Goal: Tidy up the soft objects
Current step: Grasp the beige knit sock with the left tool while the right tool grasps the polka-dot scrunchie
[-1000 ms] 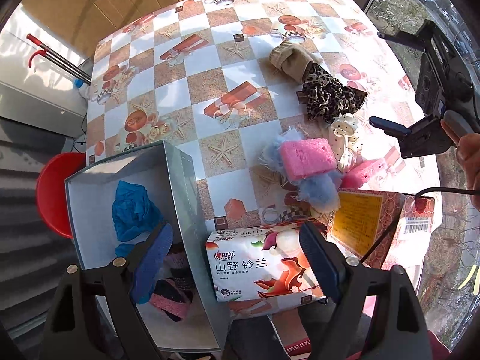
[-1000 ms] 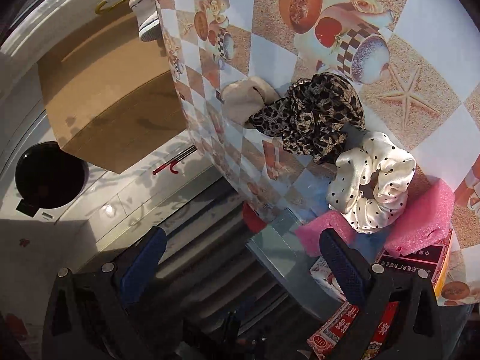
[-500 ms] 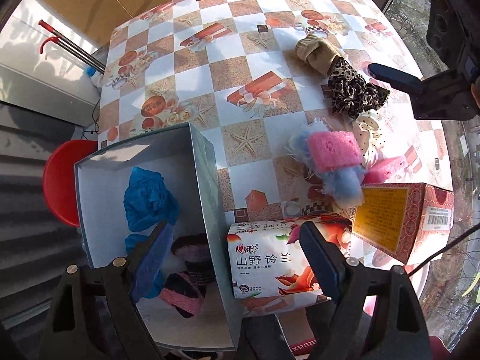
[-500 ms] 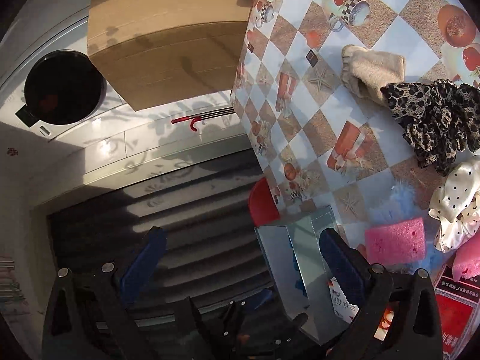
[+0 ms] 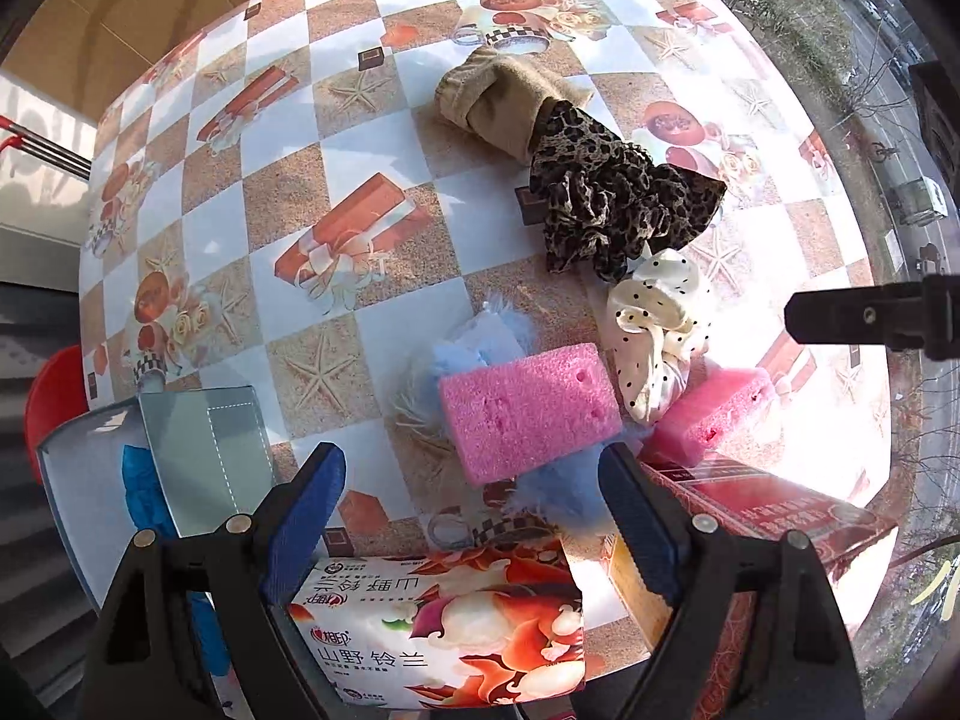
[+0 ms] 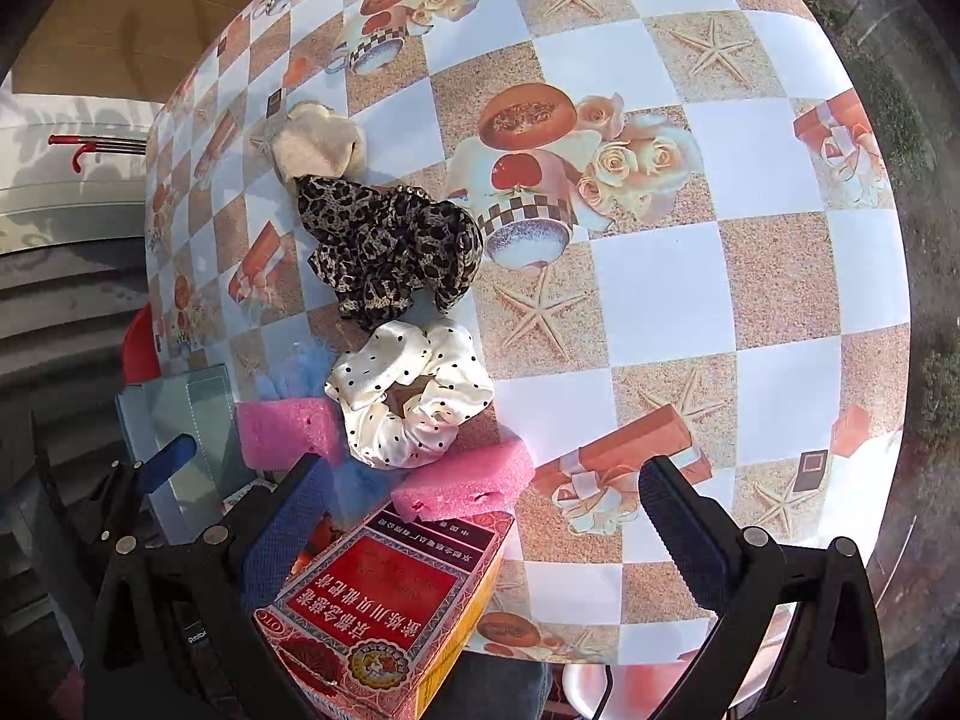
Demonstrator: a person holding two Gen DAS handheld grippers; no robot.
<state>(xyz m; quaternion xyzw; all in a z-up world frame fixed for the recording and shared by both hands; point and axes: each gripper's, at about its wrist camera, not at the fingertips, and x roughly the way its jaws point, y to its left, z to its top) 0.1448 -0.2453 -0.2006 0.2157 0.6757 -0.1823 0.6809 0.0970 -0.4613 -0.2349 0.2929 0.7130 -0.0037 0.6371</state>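
Checkered tabletop [image 5: 198, 240], sunny. Left gripper [image 5: 474, 516] fingers wide, empty, hanging over pink sponge [image 5: 528, 408] on blue fluff. Right gripper [image 6: 480, 516] wide, empty too. Grab step; next probably drop and pinch sponge, then box [image 5: 198, 456].
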